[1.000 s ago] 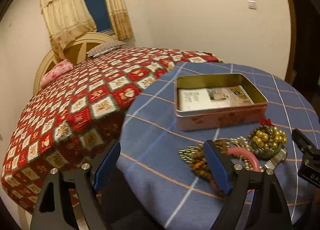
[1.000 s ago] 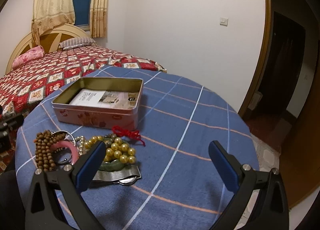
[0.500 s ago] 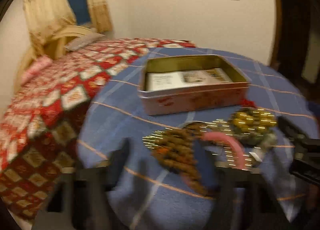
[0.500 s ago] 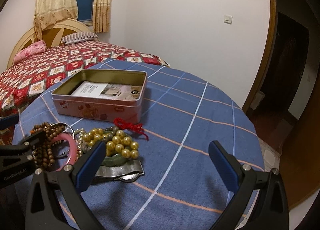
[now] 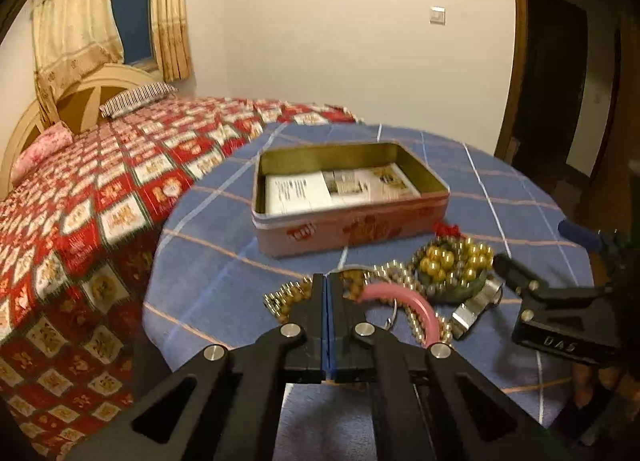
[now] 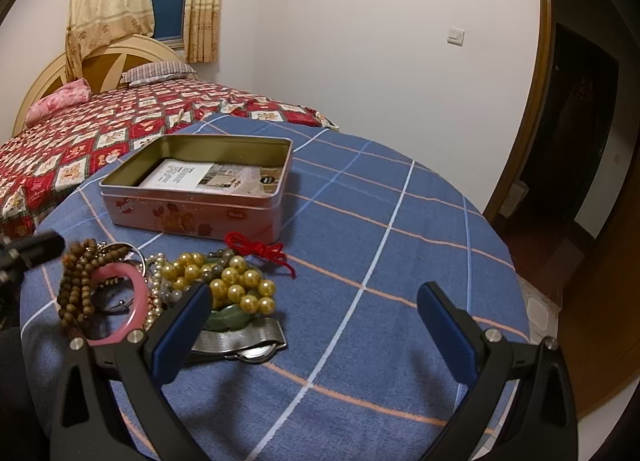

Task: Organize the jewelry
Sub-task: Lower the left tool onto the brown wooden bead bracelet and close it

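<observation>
A jewelry pile lies on the blue checked tablecloth (image 6: 380, 261) in front of an open pink tin box (image 5: 352, 229) (image 6: 192, 217) lined with printed paper. The pile holds a pink bangle (image 5: 404, 299) (image 6: 136, 293), brown wooden beads (image 6: 74, 289), gold pearl beads (image 5: 444, 261) (image 6: 236, 285), a red cord (image 6: 260, 251) and a silver watch band (image 6: 240, 339). My left gripper (image 5: 326, 281) (image 6: 38, 247) is at the pile's left edge; its jaws are closing and stand pad against pad, nothing visible between them. The brown beads are hidden behind its fingers. My right gripper (image 6: 314, 293) (image 5: 548, 257) hovers open, right of the pile.
A bed with a red patterned quilt (image 5: 100, 201) runs along the table's left and far side. The round table's edge drops off at the right toward a dark doorway (image 6: 568, 121). Open cloth lies to the right of the tin.
The left gripper swung right toward the jewelry pile and its jaws went from wide open to together. The right gripper stayed put and open.
</observation>
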